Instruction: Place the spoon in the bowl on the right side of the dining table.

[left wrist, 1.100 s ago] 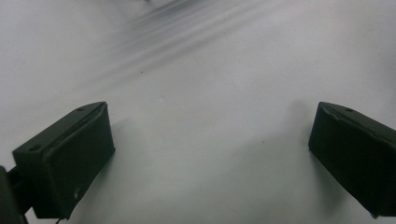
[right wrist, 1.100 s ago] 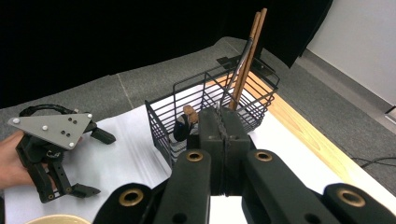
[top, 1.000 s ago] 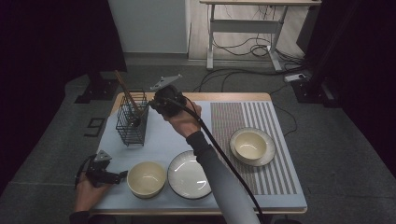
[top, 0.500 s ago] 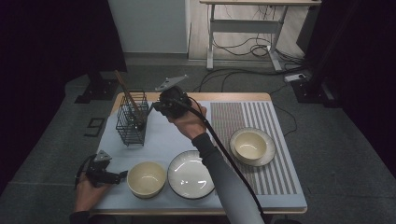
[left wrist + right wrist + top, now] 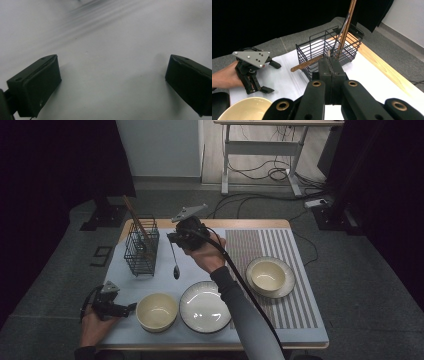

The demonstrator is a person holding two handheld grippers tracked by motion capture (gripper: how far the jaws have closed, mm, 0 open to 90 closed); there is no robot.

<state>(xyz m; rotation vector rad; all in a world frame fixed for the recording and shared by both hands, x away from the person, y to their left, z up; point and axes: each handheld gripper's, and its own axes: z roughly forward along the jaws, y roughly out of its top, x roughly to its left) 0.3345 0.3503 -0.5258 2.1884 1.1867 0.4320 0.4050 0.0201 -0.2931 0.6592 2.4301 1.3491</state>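
In the high view, the right gripper [image 5: 176, 239] is raised over the far middle of the table [image 5: 300, 270], its jaws closed on the handle of a spoon [image 5: 175, 262] that hangs bowl-down just beside the wire basket [image 5: 141, 251]. The basket stands near the far left corner and holds wooden chopsticks [image 5: 136, 222] leaning up out of it. The left gripper [image 5: 131, 307] rests near the front left corner, just beside a cream bowl [image 5: 157, 312]; a striped plate [image 5: 205, 306] sits next to that bowl at the front edge, and a second bowl on a plate [image 5: 269, 276] lies toward the right edge.

In the left gripper view, the two black jaws stand wide apart over the bare white mat [image 5: 112, 62], with nothing between them.

In the right gripper view, the jaws are pressed together, a thin handle tip showing at their ends. Beyond them stands the basket [image 5: 329, 53], with the left gripper [image 5: 270, 77] farther off.
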